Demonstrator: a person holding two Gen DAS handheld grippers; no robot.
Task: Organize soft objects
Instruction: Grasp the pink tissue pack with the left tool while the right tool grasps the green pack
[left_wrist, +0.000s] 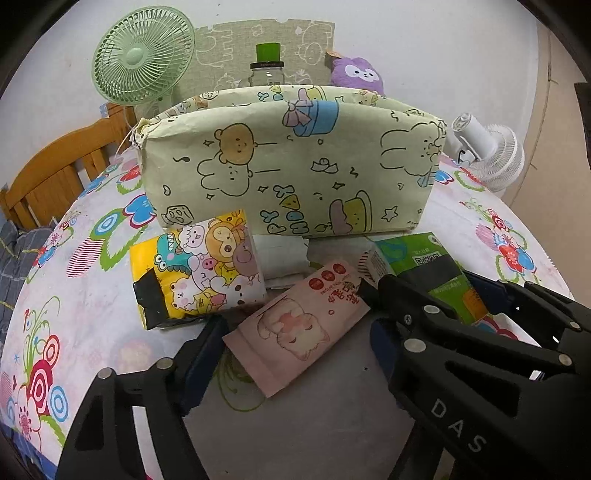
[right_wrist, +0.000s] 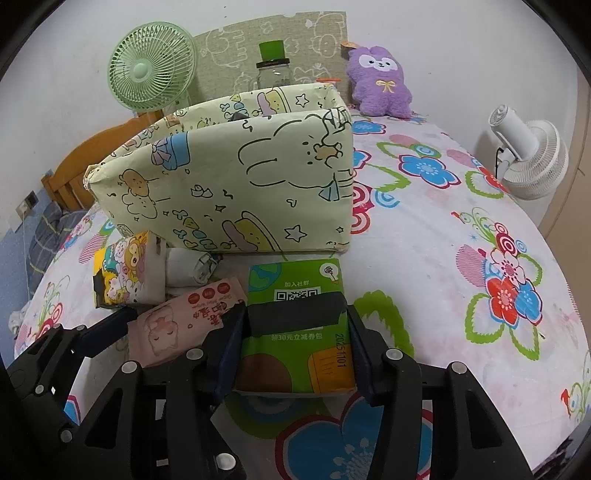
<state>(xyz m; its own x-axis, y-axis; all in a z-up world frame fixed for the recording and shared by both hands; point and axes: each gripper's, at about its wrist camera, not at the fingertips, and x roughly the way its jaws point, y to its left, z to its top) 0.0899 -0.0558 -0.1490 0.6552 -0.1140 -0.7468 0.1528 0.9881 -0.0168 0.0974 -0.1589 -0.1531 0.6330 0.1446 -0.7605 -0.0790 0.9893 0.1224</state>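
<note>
A pink tissue pack (left_wrist: 295, 325) lies slantwise on the flowered sheet, between the fingers of my left gripper (left_wrist: 295, 310). Its pads reach the pack's corners without visibly squeezing it. To the right, my right gripper (right_wrist: 295, 314) has both pads pressed against the sides of a green tissue pack (right_wrist: 295, 332), which rests on the sheet. A yellow cartoon tissue pack (left_wrist: 199, 273) and a white wrapped roll (left_wrist: 284, 258) lie just beyond. Behind them stands the open pale-green cartoon storage box (left_wrist: 295, 155). In the right wrist view my left gripper (right_wrist: 166, 321) shows at the left, around the pink pack (right_wrist: 177, 325).
A purple plush toy (right_wrist: 380, 81) sits at the back beside a glass jar with a green lid (right_wrist: 271, 66). A green fan (right_wrist: 151, 77) stands back left, a white fan (right_wrist: 528, 158) at the right. A wooden bed frame (left_wrist: 55, 173) borders the left edge.
</note>
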